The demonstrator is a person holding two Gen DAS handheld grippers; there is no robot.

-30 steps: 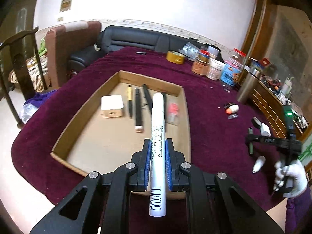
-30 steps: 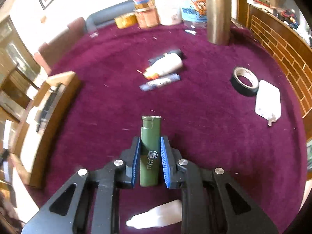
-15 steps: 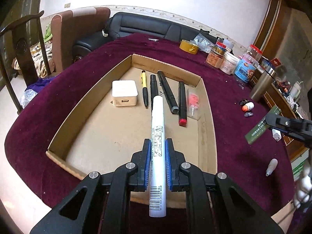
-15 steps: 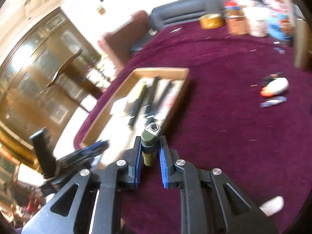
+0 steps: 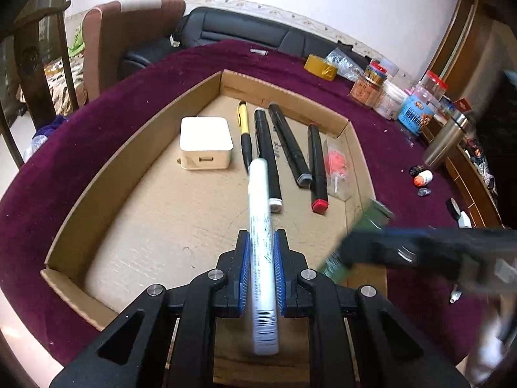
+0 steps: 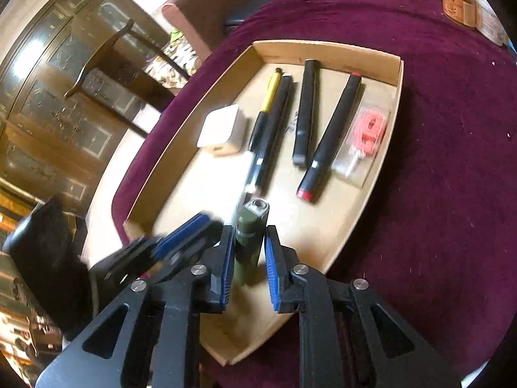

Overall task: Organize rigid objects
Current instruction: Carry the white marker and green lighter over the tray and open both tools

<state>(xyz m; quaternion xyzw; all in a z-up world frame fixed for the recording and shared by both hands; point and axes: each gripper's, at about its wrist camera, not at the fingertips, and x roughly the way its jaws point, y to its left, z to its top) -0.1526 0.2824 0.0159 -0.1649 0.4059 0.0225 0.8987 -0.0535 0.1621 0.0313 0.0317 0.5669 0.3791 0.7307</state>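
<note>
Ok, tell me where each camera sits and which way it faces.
Left wrist: on the left gripper, facing along a white marker into the cardboard tray; the right gripper blurs in from the right.
Right wrist: on the right gripper, facing over a green lighter into the tray; the left gripper shows at left.
Shared: tray, pens, white charger.

Each hand-held gripper [image 5: 261, 274]: black angular frame w/ silver screws, ribbed blue finger pads [image 6: 226, 268].
</note>
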